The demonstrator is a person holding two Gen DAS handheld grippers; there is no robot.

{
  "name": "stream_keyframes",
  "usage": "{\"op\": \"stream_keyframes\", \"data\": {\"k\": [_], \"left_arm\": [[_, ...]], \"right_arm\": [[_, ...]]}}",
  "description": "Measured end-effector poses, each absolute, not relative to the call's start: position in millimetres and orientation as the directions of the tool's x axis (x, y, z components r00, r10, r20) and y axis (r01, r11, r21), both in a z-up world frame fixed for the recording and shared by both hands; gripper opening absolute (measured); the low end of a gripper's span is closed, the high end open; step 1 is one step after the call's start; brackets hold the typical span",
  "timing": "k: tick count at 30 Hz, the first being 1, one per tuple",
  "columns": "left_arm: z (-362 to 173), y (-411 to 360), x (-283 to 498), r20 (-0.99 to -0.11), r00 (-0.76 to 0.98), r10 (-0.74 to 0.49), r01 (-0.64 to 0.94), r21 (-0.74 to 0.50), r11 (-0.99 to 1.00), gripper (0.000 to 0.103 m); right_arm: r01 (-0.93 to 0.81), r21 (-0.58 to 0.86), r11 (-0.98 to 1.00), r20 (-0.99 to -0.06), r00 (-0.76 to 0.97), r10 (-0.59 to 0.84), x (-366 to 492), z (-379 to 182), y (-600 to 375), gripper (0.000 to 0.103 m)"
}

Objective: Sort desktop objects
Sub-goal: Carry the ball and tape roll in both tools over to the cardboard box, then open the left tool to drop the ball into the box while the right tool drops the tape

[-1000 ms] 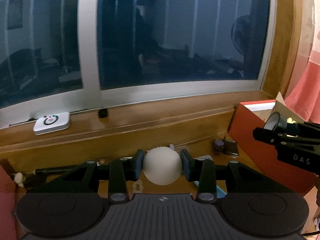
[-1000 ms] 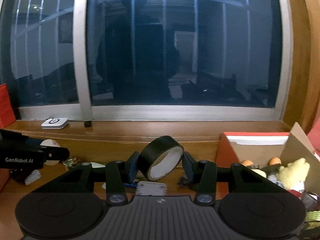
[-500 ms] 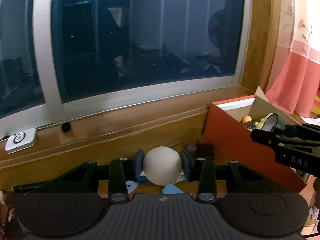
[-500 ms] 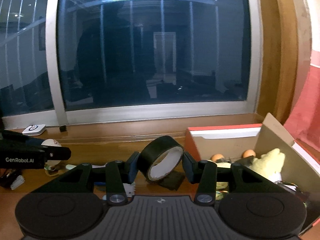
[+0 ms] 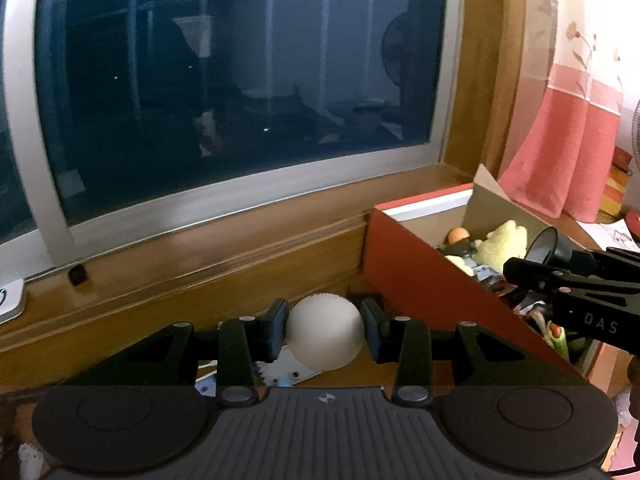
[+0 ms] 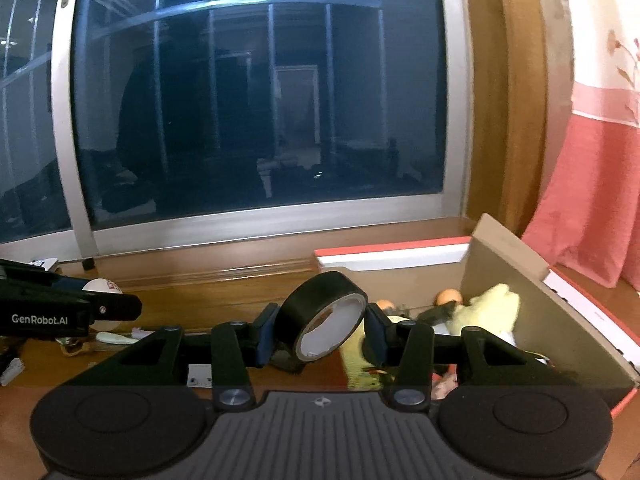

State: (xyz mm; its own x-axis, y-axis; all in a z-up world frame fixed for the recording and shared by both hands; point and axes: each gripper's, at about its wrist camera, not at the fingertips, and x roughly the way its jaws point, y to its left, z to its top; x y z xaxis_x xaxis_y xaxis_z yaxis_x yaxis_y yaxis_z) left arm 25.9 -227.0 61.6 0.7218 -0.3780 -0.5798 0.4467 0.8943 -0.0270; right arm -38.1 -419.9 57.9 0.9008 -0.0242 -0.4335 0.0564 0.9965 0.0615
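Observation:
My left gripper (image 5: 325, 330) is shut on a white ball (image 5: 325, 332), held above the wooden desk just left of the red box (image 5: 420, 276). In the right wrist view my right gripper (image 6: 322, 330) is shut on a tilted roll of black tape (image 6: 320, 314), held over the near left edge of the same red box (image 6: 384, 250). The left gripper with the white ball (image 6: 100, 286) shows at the left of that view. The right gripper (image 5: 560, 280) with its tape roll edge shows at the right of the left wrist view, over the box.
The box holds a yellow plush toy (image 6: 488, 308), orange balls (image 6: 448, 296) and other small items; its cardboard flap (image 6: 520, 292) stands up at the right. Small clutter and a white card (image 5: 288, 372) lie on the desk. A wooden window sill (image 5: 180, 264) runs behind. A pink curtain (image 6: 592, 192) hangs at right.
Both grippers have swung to the right with their loads. The red box has come closer, and the tape roll now hangs over the box's edge.

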Motion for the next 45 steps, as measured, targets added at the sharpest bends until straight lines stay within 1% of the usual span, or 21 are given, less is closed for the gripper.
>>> {"op": "stream_keyframes", "data": {"k": [16,33,45], "left_arm": [[61,-294,31,-0.579,0.673,-0.46,0.555,-0.017,0.832,0.04],[53,-383,25,-0.583,0.555,-0.594,0.71,-0.041,0.703,0.04],[53,-384,24,-0.587,0.556,-0.589,0.706,-0.04,0.707,0.04]], "right_arm": [[0.185,0.073,0.98,-0.432,0.891,-0.137,-62,56,-479,0.048],[0.351,0.069,0.934,-0.451,0.846,-0.285,-101,50,-542,0.048],[0.327,0.048,0.944,-0.451,0.85,-0.271,-94,51,-533,0.048]]}}
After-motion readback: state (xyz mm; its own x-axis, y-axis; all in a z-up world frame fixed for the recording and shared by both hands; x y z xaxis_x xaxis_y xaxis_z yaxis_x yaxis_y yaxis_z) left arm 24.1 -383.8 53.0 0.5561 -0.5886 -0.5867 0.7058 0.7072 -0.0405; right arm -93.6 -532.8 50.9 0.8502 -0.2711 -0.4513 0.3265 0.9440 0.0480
